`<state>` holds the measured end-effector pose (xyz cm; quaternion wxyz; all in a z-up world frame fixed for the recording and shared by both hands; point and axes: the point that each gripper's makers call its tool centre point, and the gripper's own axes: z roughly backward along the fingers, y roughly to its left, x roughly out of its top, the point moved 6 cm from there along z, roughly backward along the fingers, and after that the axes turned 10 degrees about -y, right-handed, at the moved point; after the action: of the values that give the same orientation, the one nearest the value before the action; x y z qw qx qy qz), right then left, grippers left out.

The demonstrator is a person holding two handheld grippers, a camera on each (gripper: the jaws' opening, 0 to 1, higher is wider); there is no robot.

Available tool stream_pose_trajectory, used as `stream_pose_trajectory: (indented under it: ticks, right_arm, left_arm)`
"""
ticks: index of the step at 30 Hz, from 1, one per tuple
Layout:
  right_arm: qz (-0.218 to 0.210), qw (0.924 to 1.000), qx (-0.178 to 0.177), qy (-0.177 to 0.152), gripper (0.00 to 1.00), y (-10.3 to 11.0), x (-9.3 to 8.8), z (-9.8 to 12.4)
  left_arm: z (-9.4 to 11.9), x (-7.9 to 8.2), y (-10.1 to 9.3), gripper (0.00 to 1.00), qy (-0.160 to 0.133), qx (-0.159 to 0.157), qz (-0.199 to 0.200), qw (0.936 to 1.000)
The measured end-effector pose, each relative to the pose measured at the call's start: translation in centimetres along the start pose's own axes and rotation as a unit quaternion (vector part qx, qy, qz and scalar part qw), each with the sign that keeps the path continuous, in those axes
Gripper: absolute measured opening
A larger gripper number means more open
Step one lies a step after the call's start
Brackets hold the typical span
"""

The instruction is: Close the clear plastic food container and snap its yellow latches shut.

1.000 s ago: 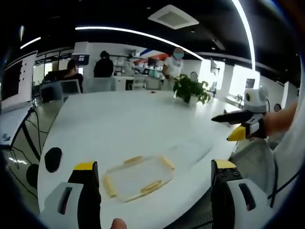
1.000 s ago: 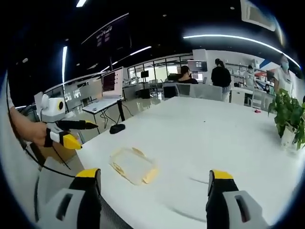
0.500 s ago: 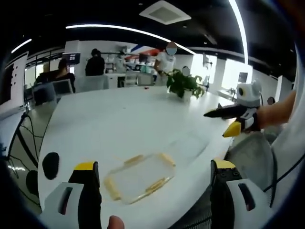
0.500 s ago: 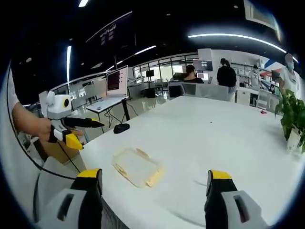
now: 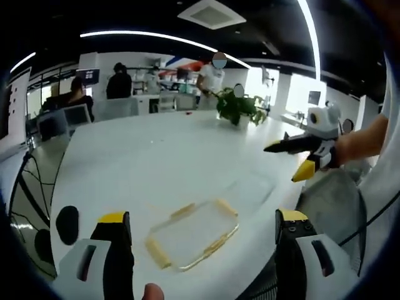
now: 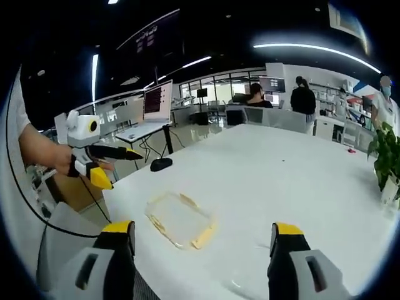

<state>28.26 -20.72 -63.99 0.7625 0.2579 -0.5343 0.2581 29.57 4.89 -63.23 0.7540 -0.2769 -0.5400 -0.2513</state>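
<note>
A clear rectangular container part [image 5: 192,232] with yellow latches [image 5: 219,207] on its sides lies flat on the white table [image 5: 144,162], near the front edge. A second, fainter clear piece [image 5: 251,186] lies just beyond it to the right. My left gripper [image 5: 202,217] hovers open in front of the container and holds nothing. My right gripper [image 5: 282,164] hangs open off the table's right edge, held by a hand. In the right gripper view, the container [image 6: 180,219] lies ahead of the open right gripper [image 6: 201,226]. The left gripper [image 6: 125,170] hangs open to its left.
A black mouse [image 6: 161,164] lies near the table's edge, seen also as the mouse [image 5: 67,219]. A potted plant [image 5: 237,106] stands at the far end. Several people sit or stand at desks behind. A laptop [image 6: 156,100] sits on a side desk.
Both cameras have shifted a little, so the container now sits nearer the middle of each view. The container itself has not moved, and both grippers have stayed open.
</note>
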Motion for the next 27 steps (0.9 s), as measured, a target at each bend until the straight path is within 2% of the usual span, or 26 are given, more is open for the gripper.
stream_pose_trajectory:
  ticks: [7, 14, 17, 22, 27]
  right_arm:
    - [0.015, 0.9997, 0.011, 0.017, 0.87, 0.2, -0.2, -1.2]
    - [0.023, 0.9992, 0.021, 0.025, 0.87, 0.1, -0.3, -2.3]
    - [0.021, 0.9992, 0.02, 0.028, 0.87, 0.0, -0.4, -2.6]
    - [0.02, 0.9991, 0.02, 0.032, 0.86, -0.1, -0.7, -3.1]
    - [0.024, 0.9987, 0.024, 0.039, 0.86, 0.0, -1.2, -3.5]
  left_arm:
    - [-0.2, -0.9, 1.1, 0.93, 0.027, -0.019, -0.022, 0.9992]
    - [0.0, -1.3, 2.6, 0.92, 0.038, -0.023, -0.03, 0.9986]
    - [0.0, -1.3, 3.0, 0.87, 0.037, -0.03, -0.029, 0.9984]
    - [-0.2, -1.3, 3.4, 0.88, 0.036, -0.032, -0.028, 0.9985]
    - [-0.5, -1.9, 3.5, 0.88, 0.048, -0.044, -0.037, 0.9972]
